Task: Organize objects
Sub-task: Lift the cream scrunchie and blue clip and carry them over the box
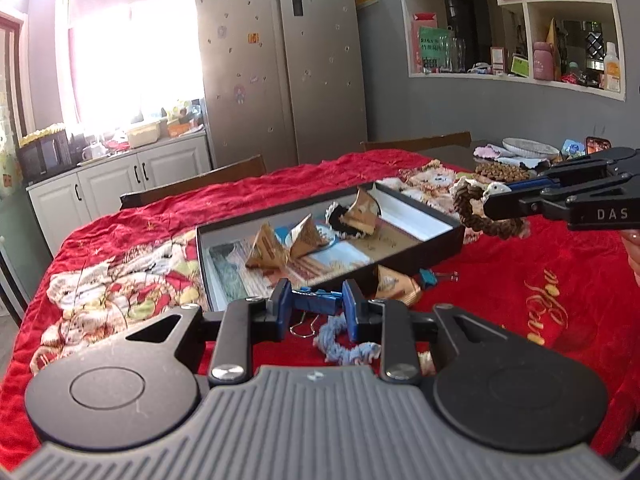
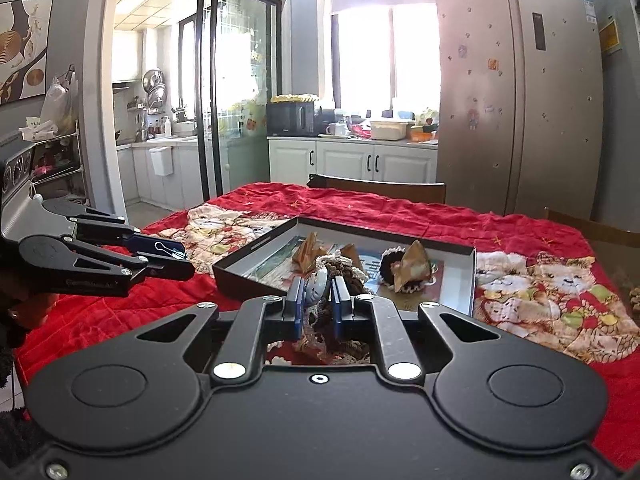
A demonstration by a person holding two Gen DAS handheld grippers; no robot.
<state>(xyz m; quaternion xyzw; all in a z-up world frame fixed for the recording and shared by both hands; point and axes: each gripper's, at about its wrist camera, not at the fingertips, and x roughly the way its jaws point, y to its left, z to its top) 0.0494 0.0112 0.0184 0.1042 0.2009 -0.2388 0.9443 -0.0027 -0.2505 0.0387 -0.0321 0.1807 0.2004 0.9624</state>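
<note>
My two grippers hang over a table spread with a red quilted cloth (image 1: 520, 264) that has cartoon cat patches stitched on it. Past the table I see a steel two-door fridge (image 1: 288, 60), white cabinets (image 2: 352, 162) under a bright window, and wall shelves (image 1: 516, 20) up to my right, crowded with bottles and jars.

My left gripper (image 1: 316, 304) is pinched on a blue binder clip (image 1: 316, 301), held across between the pads. Just beyond and below its tips lies a pale blue knitted hair tie (image 1: 352, 346) on the cloth. Straight ahead of it sits the shallow black box (image 1: 400, 270), holding folded paper shapes (image 1: 280, 246) and a dark frilly hair tie (image 1: 340, 220). Beside the box's near wall lie another folded paper shape (image 1: 396, 286) and a second blue clip (image 1: 430, 279).

My right gripper (image 2: 317, 300) is closed on a brown crocheted hair tie (image 1: 480, 216) with a small white charm, just this side of the box's near edge.

The printed lining of the box is too smeared to read, and the clutter at the table's far right end is cut off by my right gripper.
</note>
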